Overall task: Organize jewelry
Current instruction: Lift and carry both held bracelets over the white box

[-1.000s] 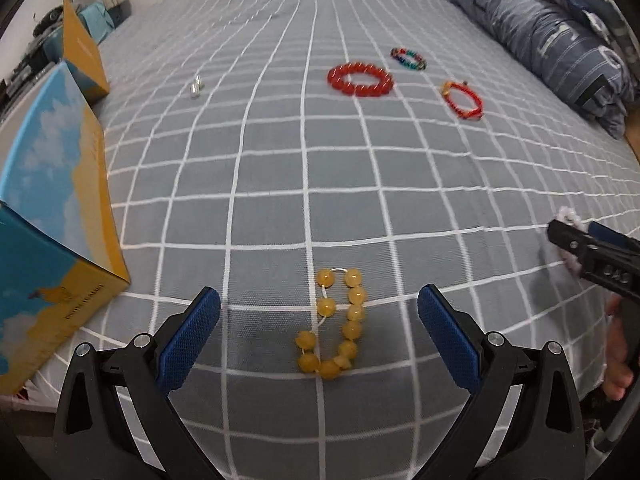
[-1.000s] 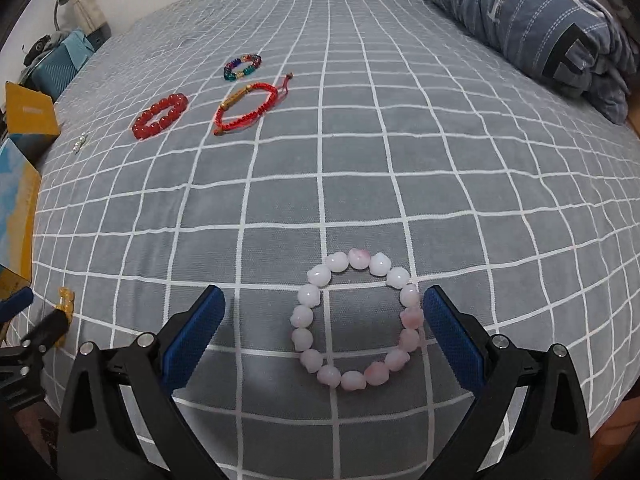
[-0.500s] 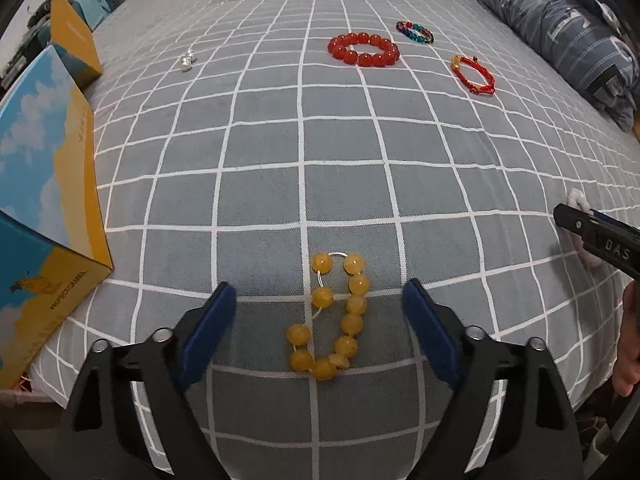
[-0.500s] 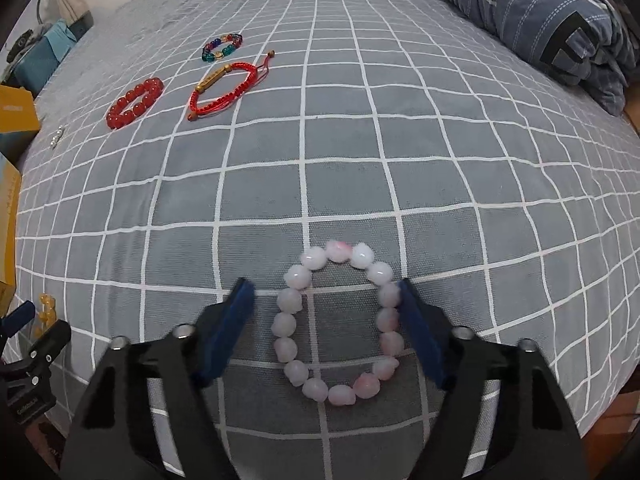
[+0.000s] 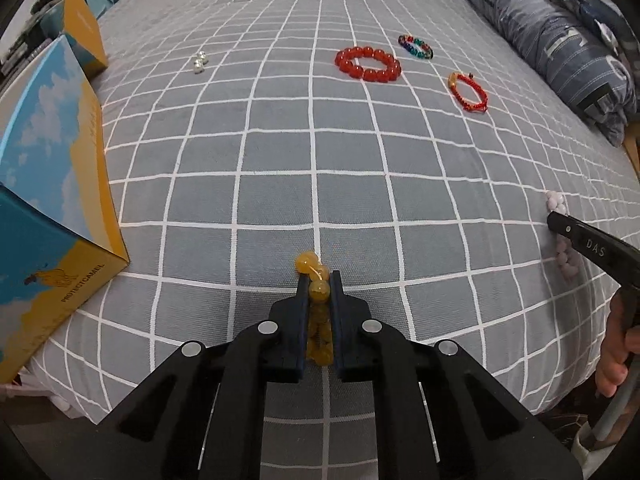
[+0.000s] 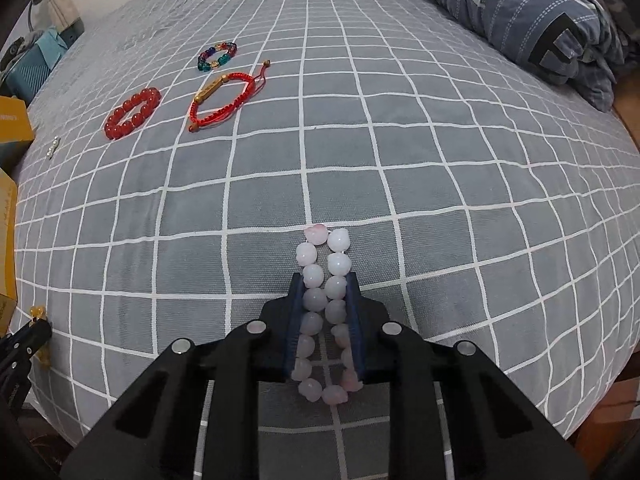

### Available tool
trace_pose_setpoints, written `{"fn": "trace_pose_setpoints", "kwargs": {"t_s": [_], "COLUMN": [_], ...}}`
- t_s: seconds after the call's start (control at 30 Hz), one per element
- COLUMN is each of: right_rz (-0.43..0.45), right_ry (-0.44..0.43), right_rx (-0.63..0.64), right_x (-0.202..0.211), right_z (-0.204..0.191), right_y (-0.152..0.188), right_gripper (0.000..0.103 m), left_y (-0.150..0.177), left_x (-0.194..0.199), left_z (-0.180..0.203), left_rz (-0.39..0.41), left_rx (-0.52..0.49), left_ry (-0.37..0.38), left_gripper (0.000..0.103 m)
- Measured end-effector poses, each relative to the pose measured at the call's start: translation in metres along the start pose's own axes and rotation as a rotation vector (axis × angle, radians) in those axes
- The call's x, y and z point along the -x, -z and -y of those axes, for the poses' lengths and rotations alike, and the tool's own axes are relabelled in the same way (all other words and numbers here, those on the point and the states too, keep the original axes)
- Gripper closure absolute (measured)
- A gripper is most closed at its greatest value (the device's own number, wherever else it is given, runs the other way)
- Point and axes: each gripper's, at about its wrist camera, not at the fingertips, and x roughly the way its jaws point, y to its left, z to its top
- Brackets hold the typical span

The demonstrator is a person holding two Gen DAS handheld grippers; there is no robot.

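My left gripper [image 5: 319, 280] is shut on the yellow bead bracelet [image 5: 319, 293], squeezed flat between the blue pads on the grey checked bed. My right gripper [image 6: 324, 280] is shut on the pink bead bracelet [image 6: 325, 276], pressed into two rows. Farther back lie a red bead bracelet [image 5: 368, 64], a multicoloured bead bracelet [image 5: 416, 46], a red cord bracelet [image 5: 468, 92] and small silver earrings [image 5: 199, 62]. The same pieces show in the right wrist view: red beads [image 6: 133, 113], multicoloured beads [image 6: 217, 56], red cord [image 6: 224, 98].
A blue and yellow box [image 5: 48, 184] stands at the left edge of the bed, with a second yellow box [image 5: 82, 36] behind it. A striped blue quilt [image 5: 560, 36] lies along the right side. The bed's front edge is just below both grippers.
Both grippers have closed from wide open. The left one now pinches the yellow bracelet and the right one the pink bracelet, both squeezed narrow.
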Motion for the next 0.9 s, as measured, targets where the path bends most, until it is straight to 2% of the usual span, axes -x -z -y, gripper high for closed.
{"fn": "trace_pose_setpoints", "kwargs": {"t_s": [0.37,0.5,0.73,0.9], "right_rz": [0.092,0.126,0.192,0.256], "right_ry": [-0.014,-0.018,-0.027,-0.026], "right_rx": [-0.032,-0.037,-0.051,-0.046], "right_x": [0.027,0.035,0.048,0.059], "right_z": [0.002,0.003,0.006,0.003], "right_y": [0.004,0.003,0.0,-0.001], "right_gripper": [0.083,0.083,0.083,0.083], "left_y": [-0.001,-0.001,-0.002,-0.004], "left_x": [0.023,0.035,0.055,0.066], "left_z": [-0.002,0.002,0.001,0.001], "left_rz": [0.07,0.129,0.191,0.242], "left_rx": [0.003,-0.02,-0.014,-0.021], "left_ry": [0.001,-0.027,0.004,-0.011], "left_gripper": [0.094,0.094,0.094,0.094]}}
